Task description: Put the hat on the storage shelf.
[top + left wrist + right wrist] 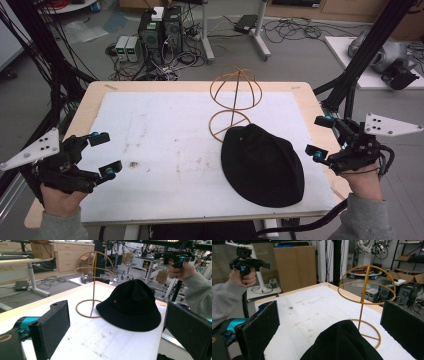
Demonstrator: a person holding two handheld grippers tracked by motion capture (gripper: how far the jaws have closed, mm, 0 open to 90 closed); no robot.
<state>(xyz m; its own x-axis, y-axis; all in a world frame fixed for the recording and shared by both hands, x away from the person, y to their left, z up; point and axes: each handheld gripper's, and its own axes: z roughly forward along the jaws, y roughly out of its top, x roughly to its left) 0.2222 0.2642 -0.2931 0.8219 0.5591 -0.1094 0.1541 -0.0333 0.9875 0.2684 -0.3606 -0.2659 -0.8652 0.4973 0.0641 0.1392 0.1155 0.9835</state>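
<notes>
I read the job as getting the black bucket hat [263,166] up onto the wire hat stand [235,102], and nothing has been picked up yet. In the high view the hat lies flat on the white foam mat [160,150], lower right of centre, its far brim overlapping the stand's base ring. The stand sits upright just above it, toward the top middle of the frame.

My left gripper [106,153] hovers at the lower left of the high view, well apart from the hat, jaws spread wide with nothing between them. My right gripper [322,138] hangs at the right edge, just beside the hat's brim, also spread and empty; in the right gripper view the crown fills the bottom centre between the two black pads.

To do this well, I would bring the right gripper in low on the near brim and pinch the fabric edge, not the crown, which would likely collapse and fold. The left one should travel across the mat and take the opposite brim, so the hat lifts open rather than drooping. Since the brim rests on the base ring, I would lift straight up first; dragging sideways could topple the light stand. Then lower the crown over the wire dome, centred on the post.
</notes>
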